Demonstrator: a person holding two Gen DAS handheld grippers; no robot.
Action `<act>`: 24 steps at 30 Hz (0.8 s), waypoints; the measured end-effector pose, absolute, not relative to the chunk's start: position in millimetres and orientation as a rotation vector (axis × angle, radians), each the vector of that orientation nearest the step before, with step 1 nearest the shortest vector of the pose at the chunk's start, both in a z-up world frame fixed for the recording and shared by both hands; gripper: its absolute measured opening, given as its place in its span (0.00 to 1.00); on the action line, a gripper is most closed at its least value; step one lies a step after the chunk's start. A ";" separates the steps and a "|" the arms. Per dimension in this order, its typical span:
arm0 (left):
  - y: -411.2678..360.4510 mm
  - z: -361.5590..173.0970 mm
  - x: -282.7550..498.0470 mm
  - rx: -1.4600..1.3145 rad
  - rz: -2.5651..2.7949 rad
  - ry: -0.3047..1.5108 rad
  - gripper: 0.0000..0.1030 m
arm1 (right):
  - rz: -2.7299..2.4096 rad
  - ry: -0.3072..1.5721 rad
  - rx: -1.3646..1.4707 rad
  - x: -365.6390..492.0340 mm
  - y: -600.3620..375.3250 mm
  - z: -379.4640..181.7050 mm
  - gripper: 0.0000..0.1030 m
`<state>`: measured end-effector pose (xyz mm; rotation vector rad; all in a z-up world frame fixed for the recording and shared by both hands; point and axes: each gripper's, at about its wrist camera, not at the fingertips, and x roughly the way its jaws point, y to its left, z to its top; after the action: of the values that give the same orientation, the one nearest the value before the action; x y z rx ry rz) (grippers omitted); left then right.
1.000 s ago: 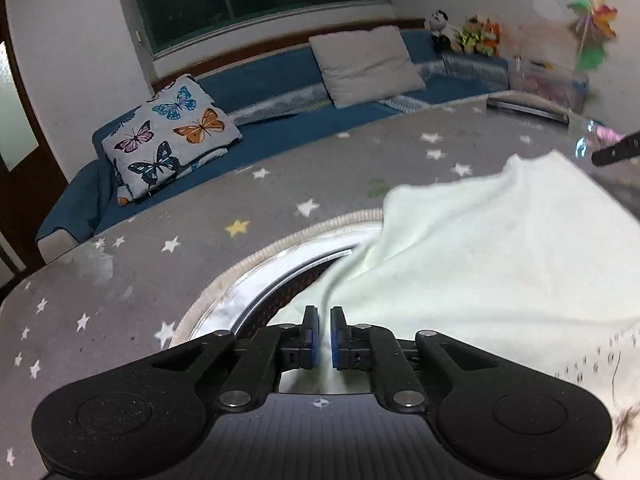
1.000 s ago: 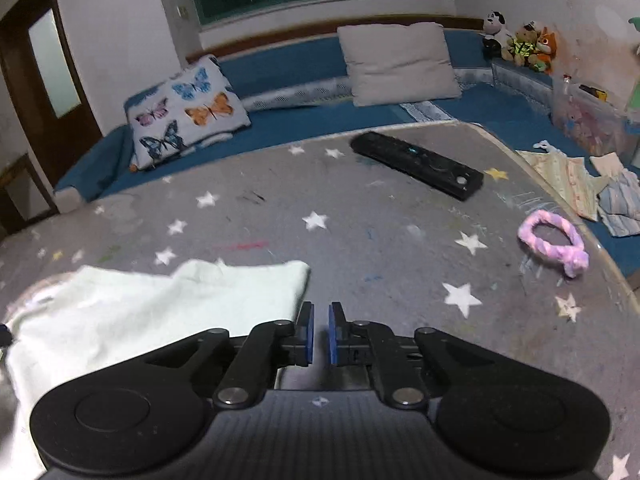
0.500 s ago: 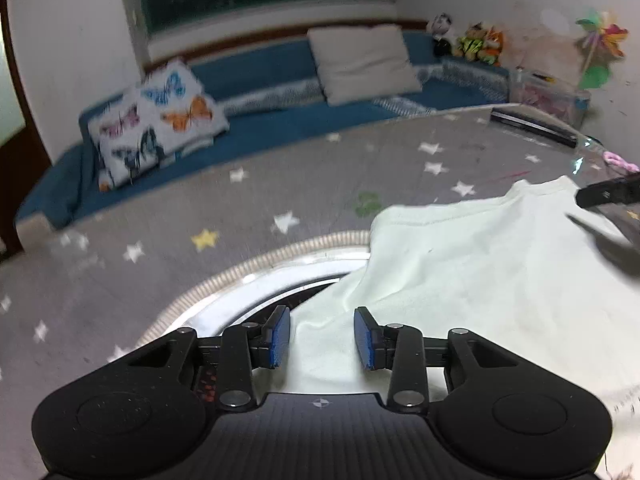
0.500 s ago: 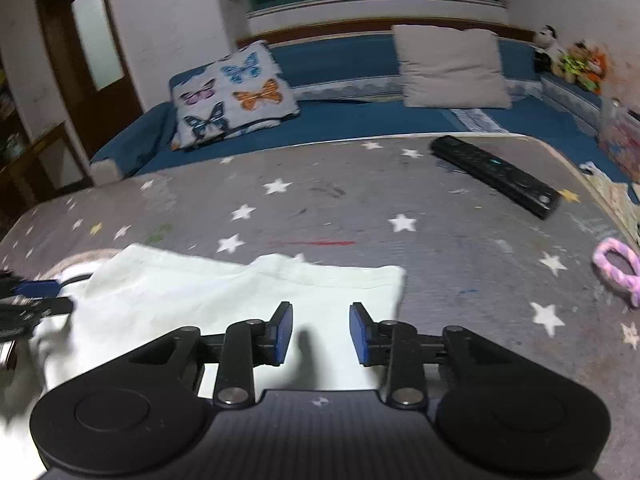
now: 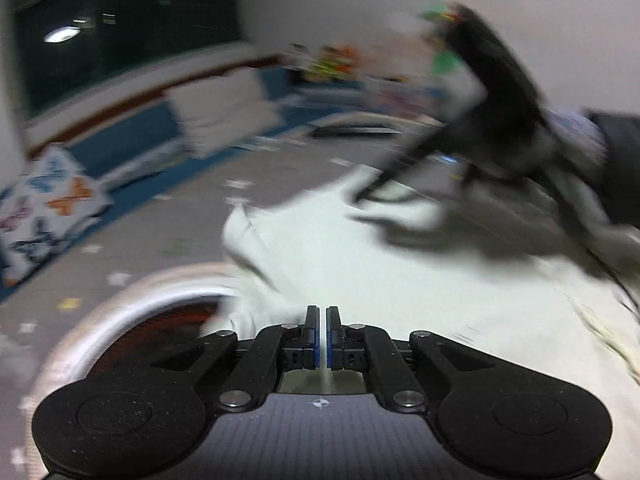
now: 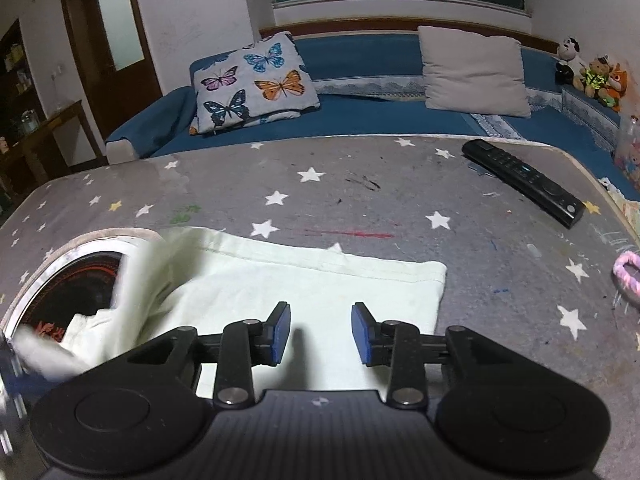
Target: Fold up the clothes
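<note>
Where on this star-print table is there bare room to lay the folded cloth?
Bare cover runs between the pale cloth and the remote, and along the far edge by the sofa. The left is crowded by the round opening, the right edge by the pink ring.

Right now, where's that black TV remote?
In the right wrist view, the black remote lies on the star-patterned table near its far right edge, beyond the pale cloth and up-left of the pink ring.
</note>
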<state>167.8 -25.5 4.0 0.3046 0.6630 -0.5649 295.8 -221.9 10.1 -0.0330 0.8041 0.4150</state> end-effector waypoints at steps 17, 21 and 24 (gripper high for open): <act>32.8 27.7 208.9 0.008 -0.171 0.762 0.32 | 0.422 0.815 -0.033 292.5 -222.5 2.7 0.37; 36.1 11.2 215.6 -0.010 -0.157 0.838 0.50 | 0.420 0.817 -0.042 291.3 -223.2 2.2 0.38; 37.2 11.2 219.0 -0.010 -0.169 0.828 0.49 | 0.414 0.820 -0.053 291.1 -224.1 0.1 0.38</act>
<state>219.0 37.2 11.2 -0.0103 0.8276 -0.1685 291.1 -224.1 0.1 -0.0527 0.8199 0.4143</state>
